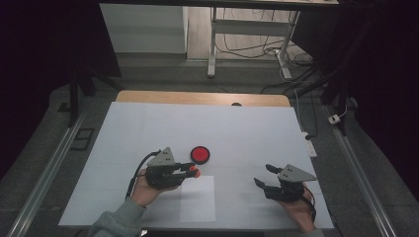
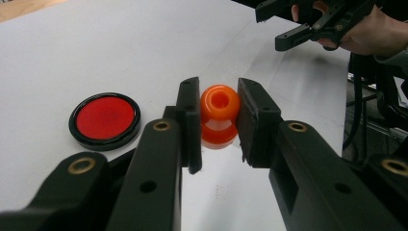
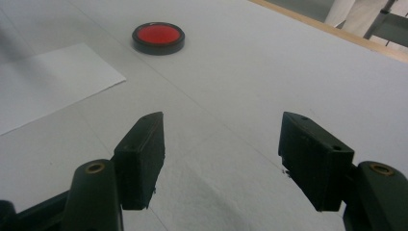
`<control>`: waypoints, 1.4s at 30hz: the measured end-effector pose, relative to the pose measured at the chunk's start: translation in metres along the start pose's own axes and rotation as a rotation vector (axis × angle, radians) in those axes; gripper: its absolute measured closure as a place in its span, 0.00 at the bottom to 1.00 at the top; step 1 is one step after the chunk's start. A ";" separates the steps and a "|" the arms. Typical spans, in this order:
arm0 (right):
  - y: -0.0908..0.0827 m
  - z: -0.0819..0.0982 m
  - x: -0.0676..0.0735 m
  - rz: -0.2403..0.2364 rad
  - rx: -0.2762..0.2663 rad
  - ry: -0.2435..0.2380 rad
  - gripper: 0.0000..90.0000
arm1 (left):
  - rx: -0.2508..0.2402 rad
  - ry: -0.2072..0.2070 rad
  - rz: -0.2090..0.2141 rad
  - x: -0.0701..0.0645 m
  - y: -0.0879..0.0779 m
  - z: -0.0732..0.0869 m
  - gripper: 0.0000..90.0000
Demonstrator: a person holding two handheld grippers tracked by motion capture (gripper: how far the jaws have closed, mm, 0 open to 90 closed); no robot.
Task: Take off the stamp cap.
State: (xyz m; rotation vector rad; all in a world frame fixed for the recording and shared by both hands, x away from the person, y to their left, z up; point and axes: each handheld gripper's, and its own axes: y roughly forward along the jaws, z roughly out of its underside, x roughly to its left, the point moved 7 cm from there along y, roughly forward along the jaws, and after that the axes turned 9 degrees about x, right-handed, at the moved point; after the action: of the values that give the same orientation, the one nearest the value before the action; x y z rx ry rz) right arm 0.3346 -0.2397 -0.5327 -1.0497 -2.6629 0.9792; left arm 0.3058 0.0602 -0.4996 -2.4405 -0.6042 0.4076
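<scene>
While both hands rest low over the white sheet, the scene reads as follows.

Landmark: the red disc (image 1: 200, 154), round with a black rim, lies flat on the white table cover (image 1: 247, 133).

Left gripper (image 1: 193, 170): just in front of the red disc, on the person's side, pointing to the right across the table; its jaws are pinched on the orange bead.

Orange bead (image 2: 220, 115): held between the two black pads, hole facing the camera in the left gripper view, just beside the red disc without touching it.

Right gripper (image 1: 263, 175): well to the right of the red disc and nearer the person; its jaws stand spread wide with nothing between them.

White paper sheet (image 1: 197, 197): on the cover, in front of the red disc, below the bead.
</scene>
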 end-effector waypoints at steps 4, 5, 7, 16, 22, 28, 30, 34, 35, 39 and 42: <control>0.003 -0.005 0.005 -0.018 -0.008 0.003 0.36 | -0.001 -0.003 0.002 0.001 0.000 0.000 0.80; 0.004 -0.007 0.007 -0.022 -0.011 0.001 0.36 | 0.000 -0.003 0.002 0.001 0.000 0.000 0.80; 0.006 -0.009 0.009 -0.029 -0.013 0.002 0.36 | 0.000 -0.003 0.001 0.002 0.000 0.001 0.80; 0.014 -0.013 0.017 -0.037 -0.006 -0.017 0.36 | -0.001 -0.007 -0.004 0.005 -0.001 0.002 0.80; 0.016 -0.014 0.022 -0.043 -0.011 -0.018 0.36 | 0.006 0.000 -0.010 0.005 0.003 0.001 0.80; 0.017 -0.021 0.031 -0.085 -0.034 -0.007 0.35 | 0.001 -0.001 -0.013 0.007 0.004 -0.001 0.80; 0.017 -0.023 0.035 -0.092 -0.035 -0.012 0.34 | 0.000 -0.002 -0.015 0.007 0.004 -0.001 0.80; 0.020 -0.026 0.042 -0.104 -0.032 -0.035 0.34 | -0.001 -0.001 -0.011 0.007 0.004 -0.001 0.80; 0.020 -0.027 0.044 -0.108 -0.033 -0.029 0.34 | -0.001 -0.001 -0.011 0.006 0.004 -0.001 0.80; 0.022 -0.032 0.046 -0.115 -0.041 -0.031 0.36 | -0.002 -0.002 -0.012 0.007 0.004 -0.002 0.80; 0.022 -0.033 0.049 -0.121 -0.037 -0.036 0.37 | 0.000 0.001 -0.013 0.006 0.005 -0.002 0.80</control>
State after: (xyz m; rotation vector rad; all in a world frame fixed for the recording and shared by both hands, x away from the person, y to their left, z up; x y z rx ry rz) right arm 0.3212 -0.1780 -0.5259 -0.8733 -2.7459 0.9378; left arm 0.3137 0.0588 -0.5021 -2.4355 -0.6192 0.4017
